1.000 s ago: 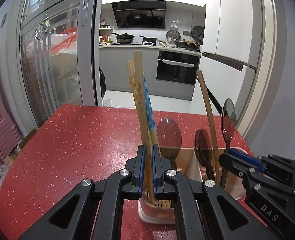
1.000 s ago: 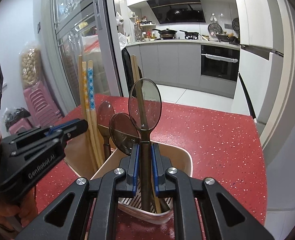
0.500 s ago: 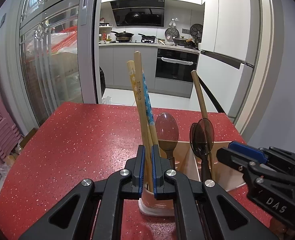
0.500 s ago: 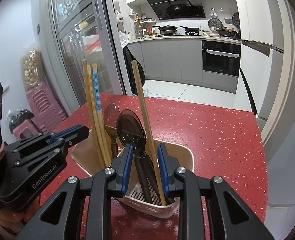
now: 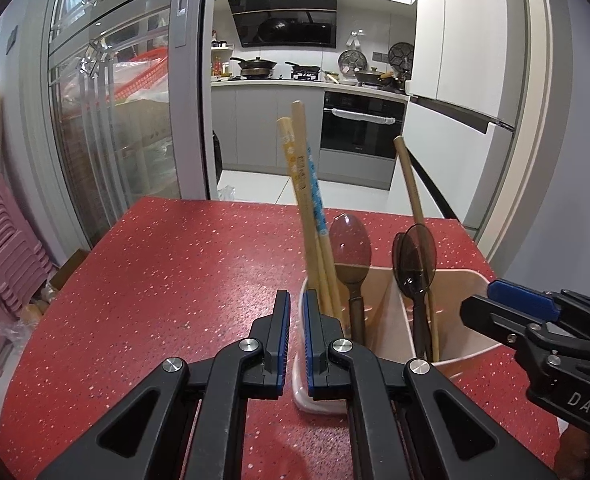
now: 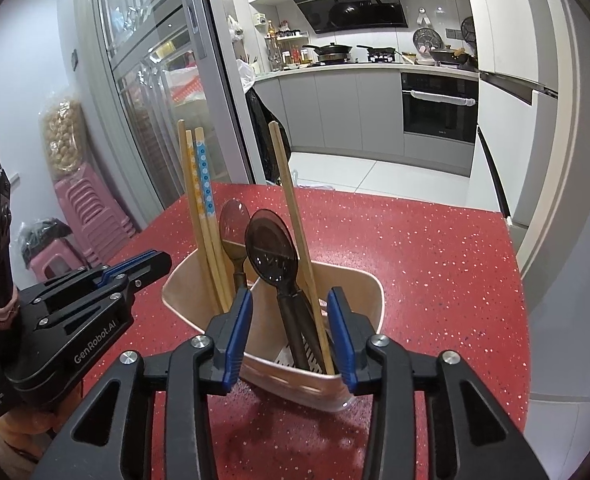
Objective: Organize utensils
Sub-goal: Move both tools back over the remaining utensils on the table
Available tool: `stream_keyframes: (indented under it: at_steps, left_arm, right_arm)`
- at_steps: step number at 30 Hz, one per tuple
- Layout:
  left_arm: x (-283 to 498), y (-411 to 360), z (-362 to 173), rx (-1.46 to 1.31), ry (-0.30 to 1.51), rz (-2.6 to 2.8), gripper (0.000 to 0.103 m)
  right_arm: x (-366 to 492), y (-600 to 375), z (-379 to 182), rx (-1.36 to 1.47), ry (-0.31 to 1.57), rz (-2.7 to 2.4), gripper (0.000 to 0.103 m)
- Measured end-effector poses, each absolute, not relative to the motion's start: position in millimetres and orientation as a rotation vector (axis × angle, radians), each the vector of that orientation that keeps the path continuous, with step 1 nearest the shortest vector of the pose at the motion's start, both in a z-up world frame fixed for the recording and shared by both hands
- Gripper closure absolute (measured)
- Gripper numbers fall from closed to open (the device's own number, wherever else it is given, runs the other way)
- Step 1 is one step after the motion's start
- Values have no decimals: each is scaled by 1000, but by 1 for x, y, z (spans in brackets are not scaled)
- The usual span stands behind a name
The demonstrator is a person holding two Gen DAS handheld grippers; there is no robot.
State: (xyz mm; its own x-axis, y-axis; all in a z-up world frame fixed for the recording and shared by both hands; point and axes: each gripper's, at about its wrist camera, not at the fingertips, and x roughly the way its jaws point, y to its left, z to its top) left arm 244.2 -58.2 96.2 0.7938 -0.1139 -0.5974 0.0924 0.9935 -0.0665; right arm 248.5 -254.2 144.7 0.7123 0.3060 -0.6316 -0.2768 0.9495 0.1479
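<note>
Nearest the left wrist camera, the left gripper [image 5: 296,320] has its blue-padded jaws drawn to a narrow slot with nothing between them; its right finger sits against the near-left corner of the pale pink plastic utensil holder [image 5: 451,354], the left finger over bare table. The right gripper [image 6: 289,328] is spread wide and grips nothing, its pads flanking the holder's near corner [image 6: 295,376] (the corner sits between them without visible contact).

The holder stands on the red speckled tabletop [image 5: 167,280] and is split by a divider into two compartments. In the left one lean three wooden chopsticks [image 5: 307,216], one with a yellow pattern and one with a blue pattern, beside a translucent brown spoon [image 5: 350,240]. In the right one stand dark smoky translucent spoons [image 5: 414,256], their bowls overlapping so the count is hard to tell, and a plain wooden chopstick [image 5: 411,196] tilted away.

Farther off, past the table's far edge, is a grey kitchen with a black built-in oven [image 5: 361,128] and pans on the hob [image 5: 255,65]. Pink plastic stools [image 6: 91,216] are stacked at the left.
</note>
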Motion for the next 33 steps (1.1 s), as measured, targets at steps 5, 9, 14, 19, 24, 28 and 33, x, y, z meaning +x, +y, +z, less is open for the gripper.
stream_keyframes:
  at_steps: [5,9,14,19,24,28,33]
  left_arm:
    - [236,-52,95,-18,651,-97,71]
    - [228,-46,92,-36,664,-91,71]
    - [216,-38,84,-58,696,-88,71]
    - [205,-34,75,-67,725,-89,71]
    - [193,-28,69,-68,750,-62,0]
    - [183,-26,76,-44,730,-46,0]
    - [173,-23,80,-30,736,-39,0]
  right_arm:
    - [241,-261,148,65,735,306,52]
    - [232,-269,149,101,760,297,51]
    - [218,-271,147,136,782,300,44]
    - [204,-267,144,151,804,305,40]
    - [192,-265,138,155,826,299,33]
    - [183,-265,133,159,848,295,27]
    - [176,-265,128,171,870,284,22]
